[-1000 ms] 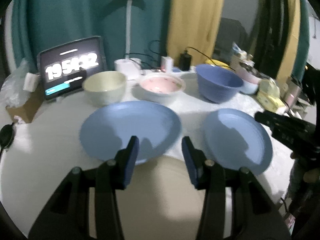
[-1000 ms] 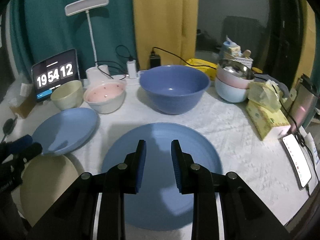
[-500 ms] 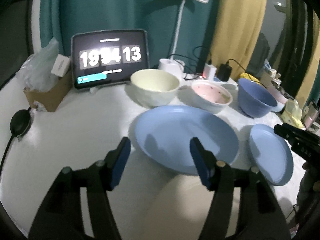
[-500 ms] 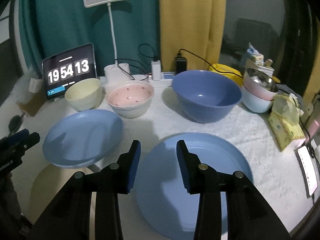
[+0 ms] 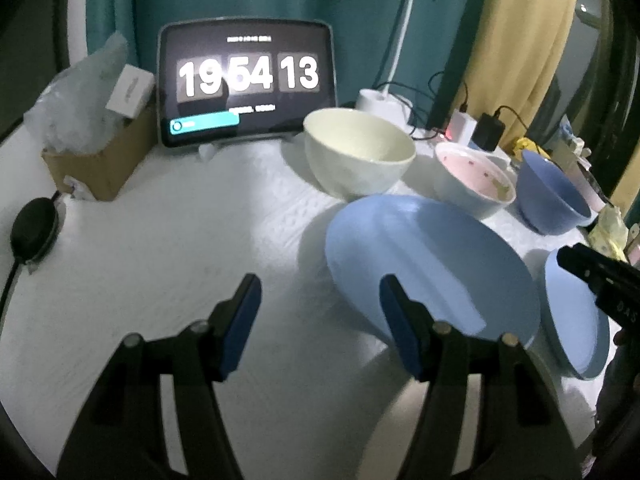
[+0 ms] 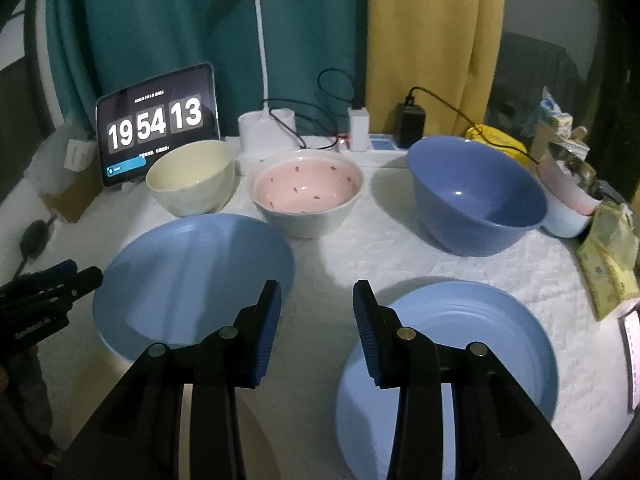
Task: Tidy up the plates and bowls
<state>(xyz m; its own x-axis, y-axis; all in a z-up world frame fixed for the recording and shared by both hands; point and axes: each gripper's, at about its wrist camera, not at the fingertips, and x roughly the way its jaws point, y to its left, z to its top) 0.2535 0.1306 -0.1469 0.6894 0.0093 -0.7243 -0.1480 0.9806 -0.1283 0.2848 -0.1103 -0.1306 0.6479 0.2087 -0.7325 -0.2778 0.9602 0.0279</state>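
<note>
Teal and yellow curtains (image 6: 424, 40) hang behind a table covered in a white textured cloth (image 6: 384, 248). At the back stand a tablet (image 6: 158, 122) showing a clock, a white desk lamp (image 6: 262, 40) and some chargers with cables.

Three bowls sit in a row in front of them: a cream bowl (image 6: 192, 178) on the left, a pink bowl (image 6: 308, 192) with small dark specks in the middle, and a deep blue bowl (image 6: 476, 196) on the right. Nearer the camera lie two light blue plates, well apart: the left plate (image 6: 192, 280) just in front of the cream and pink bowls, the right plate (image 6: 472, 344) in front of the blue bowl.

The right gripper (image 6: 317, 336) hangs over the bare cloth between the two plates, its fingers moderately apart and empty. The left gripper (image 5: 320, 326) hovers at the left plate's near edge, fingers wide and holding nothing. A cardboard box (image 5: 100, 160) with a plastic bag sits at the far left.
</note>
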